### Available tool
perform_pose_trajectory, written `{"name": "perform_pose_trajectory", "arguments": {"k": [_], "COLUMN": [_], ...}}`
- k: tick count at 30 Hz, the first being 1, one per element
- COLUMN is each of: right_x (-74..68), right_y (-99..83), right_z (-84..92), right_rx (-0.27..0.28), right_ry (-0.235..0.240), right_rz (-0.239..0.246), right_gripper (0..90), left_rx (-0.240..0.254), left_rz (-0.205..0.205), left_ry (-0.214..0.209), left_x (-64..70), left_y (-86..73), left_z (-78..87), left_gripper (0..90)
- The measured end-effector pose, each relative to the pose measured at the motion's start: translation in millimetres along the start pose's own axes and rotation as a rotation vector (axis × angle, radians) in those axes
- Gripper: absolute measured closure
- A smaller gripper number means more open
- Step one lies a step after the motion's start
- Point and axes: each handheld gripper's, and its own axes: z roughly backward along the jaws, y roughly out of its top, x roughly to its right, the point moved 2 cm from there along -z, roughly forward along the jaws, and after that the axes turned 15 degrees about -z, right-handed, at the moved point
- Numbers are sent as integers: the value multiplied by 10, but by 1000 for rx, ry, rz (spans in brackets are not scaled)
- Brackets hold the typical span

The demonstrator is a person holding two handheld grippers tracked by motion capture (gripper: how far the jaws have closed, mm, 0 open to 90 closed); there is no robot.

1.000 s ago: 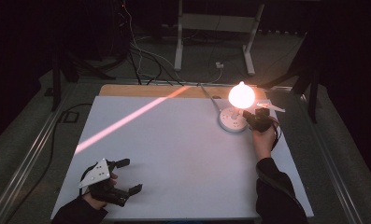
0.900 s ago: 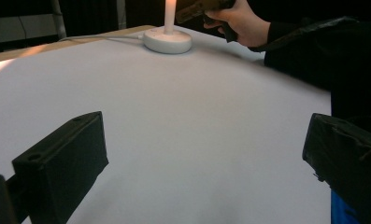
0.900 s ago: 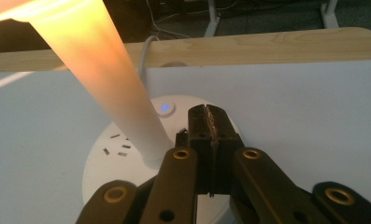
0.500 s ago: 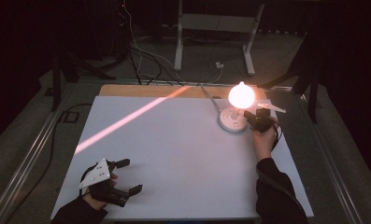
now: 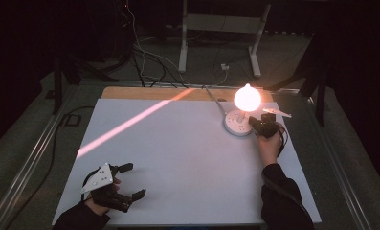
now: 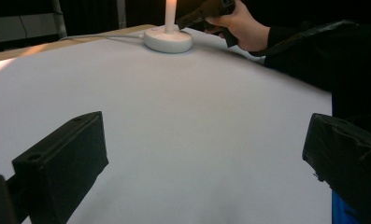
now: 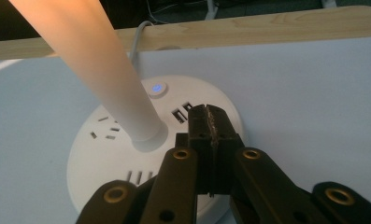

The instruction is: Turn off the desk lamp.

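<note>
A lit lamp glows at the table's far right, its round bulb [image 5: 247, 98] on a white stem [image 7: 99, 65] that rises from a round white base [image 5: 238, 123] with sockets and a blue-lit button [image 7: 158, 87]. My right gripper [image 5: 255, 122] is shut with nothing between its pads; its tip [image 7: 210, 122] hovers over the base's right side, near the USB slots. Near the front left corner my left gripper [image 5: 134, 181] rests open and empty, its jaws wide apart over bare white table [image 6: 183, 140].
A white sheet [image 5: 178, 158] covers the table, with a wooden strip [image 5: 130, 92] along the far edge. The lamp's cord [image 5: 215, 98] runs off the far edge. A streak of pink light [image 5: 130, 123] crosses the sheet. Dark floor, cables and a metal stand lie beyond.
</note>
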Motion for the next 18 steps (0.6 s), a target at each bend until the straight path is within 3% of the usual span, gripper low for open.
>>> {"name": "perform_pose_trajectory", "arguments": {"k": [14, 18], "right_x": [35, 19], "right_y": [-44, -24], "right_z": [-13, -4], "right_rx": [20, -2], "right_ry": [18, 10], "right_rz": [7, -3], "right_gripper": [897, 897], "left_rx": [0, -1], "left_rz": [1, 0], "left_ry": [-3, -1], "left_x": [2, 2], "left_y": [0, 1], "left_z": [-9, -2], "left_gripper": [6, 6]}}
